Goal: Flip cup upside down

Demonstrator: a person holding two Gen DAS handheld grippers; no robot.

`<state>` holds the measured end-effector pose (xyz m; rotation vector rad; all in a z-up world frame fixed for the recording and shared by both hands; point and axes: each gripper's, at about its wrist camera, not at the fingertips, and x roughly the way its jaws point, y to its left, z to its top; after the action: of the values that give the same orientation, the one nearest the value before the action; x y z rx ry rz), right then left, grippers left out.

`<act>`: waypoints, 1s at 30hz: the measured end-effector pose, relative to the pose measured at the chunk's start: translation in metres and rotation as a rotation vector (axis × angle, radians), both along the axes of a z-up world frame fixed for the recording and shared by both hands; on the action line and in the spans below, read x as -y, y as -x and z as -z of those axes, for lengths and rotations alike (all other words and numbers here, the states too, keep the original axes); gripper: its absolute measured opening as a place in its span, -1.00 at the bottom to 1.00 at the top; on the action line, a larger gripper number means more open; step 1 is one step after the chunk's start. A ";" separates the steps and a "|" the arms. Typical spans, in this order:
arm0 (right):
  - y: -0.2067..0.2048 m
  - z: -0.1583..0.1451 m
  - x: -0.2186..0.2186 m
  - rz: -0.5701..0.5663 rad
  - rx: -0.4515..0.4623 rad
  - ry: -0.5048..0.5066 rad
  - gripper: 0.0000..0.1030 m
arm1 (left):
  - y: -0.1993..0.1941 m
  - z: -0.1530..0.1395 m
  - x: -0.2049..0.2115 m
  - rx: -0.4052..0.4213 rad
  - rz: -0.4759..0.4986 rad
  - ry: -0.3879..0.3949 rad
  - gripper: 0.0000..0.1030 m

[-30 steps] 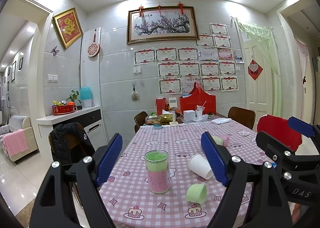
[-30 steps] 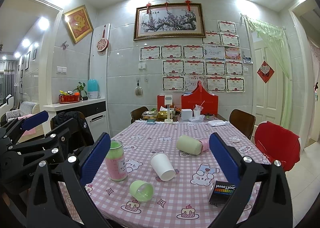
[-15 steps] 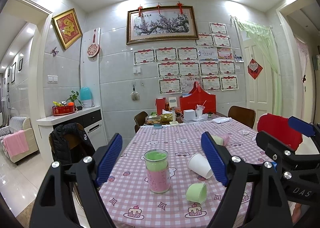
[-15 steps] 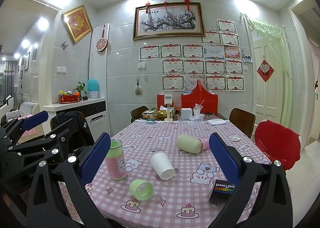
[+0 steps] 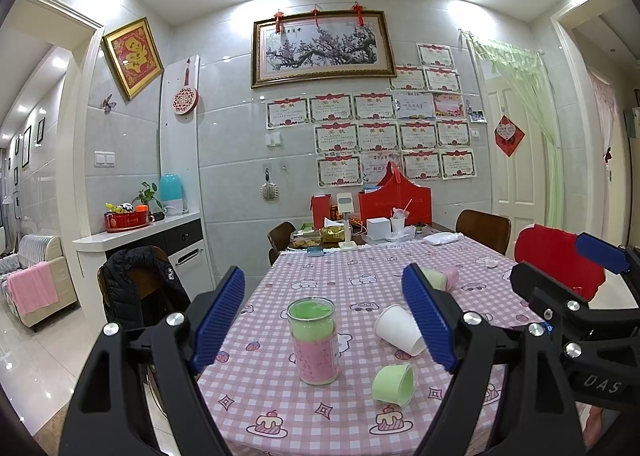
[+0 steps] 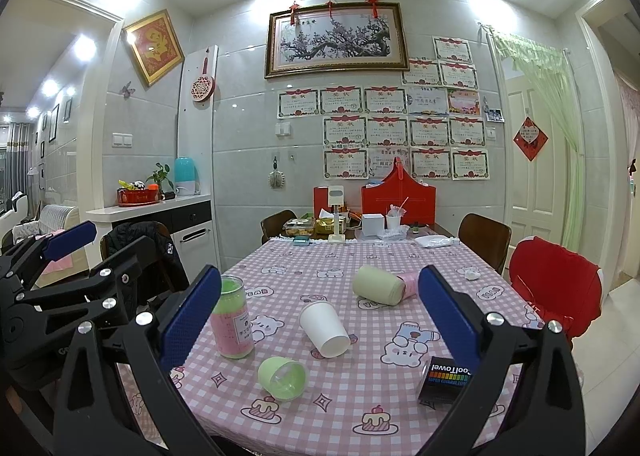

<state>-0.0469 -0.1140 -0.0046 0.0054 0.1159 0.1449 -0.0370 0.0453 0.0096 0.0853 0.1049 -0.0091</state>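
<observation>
A white paper cup (image 6: 325, 330) lies on its side mid-table, mouth toward me; it also shows in the left wrist view (image 5: 398, 330). A small green cup (image 6: 282, 373) lies on its side nearer the front edge, also in the left wrist view (image 5: 393, 383). A pale green cup (image 6: 378, 285) lies farther back against a pink one (image 6: 410, 283). An upright pink-and-green glass jar (image 6: 233, 318) stands at the left, also in the left wrist view (image 5: 314, 340). My left gripper (image 5: 327, 318) and right gripper (image 6: 320, 314) are both open and empty, held before the table's front edge.
The pink checked tablecloth (image 6: 384, 384) covers the table. A dark "CoolTowel" box (image 6: 446, 380) lies front right. Boxes, containers and a red holder (image 6: 398, 200) crowd the far end. Chairs stand around; a red chair (image 6: 556, 288) is on the right, a jacket-draped chair (image 5: 140, 288) on the left.
</observation>
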 end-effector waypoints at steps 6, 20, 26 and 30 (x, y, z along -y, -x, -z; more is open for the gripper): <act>0.000 0.002 0.001 0.000 -0.004 -0.003 0.85 | 0.000 0.000 0.000 0.001 0.000 0.000 0.55; -0.001 0.002 -0.001 0.000 -0.009 -0.005 0.85 | -0.001 0.002 -0.002 -0.002 -0.001 -0.004 0.55; 0.000 0.002 -0.002 0.000 -0.010 -0.005 0.85 | -0.001 0.002 -0.002 -0.001 0.000 -0.003 0.55; -0.001 0.002 -0.001 0.000 -0.010 -0.005 0.85 | -0.001 0.002 -0.003 -0.002 -0.001 -0.003 0.55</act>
<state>-0.0460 -0.1126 -0.0067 0.0110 0.1251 0.1450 -0.0363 0.0478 0.0080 0.0887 0.1069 -0.0084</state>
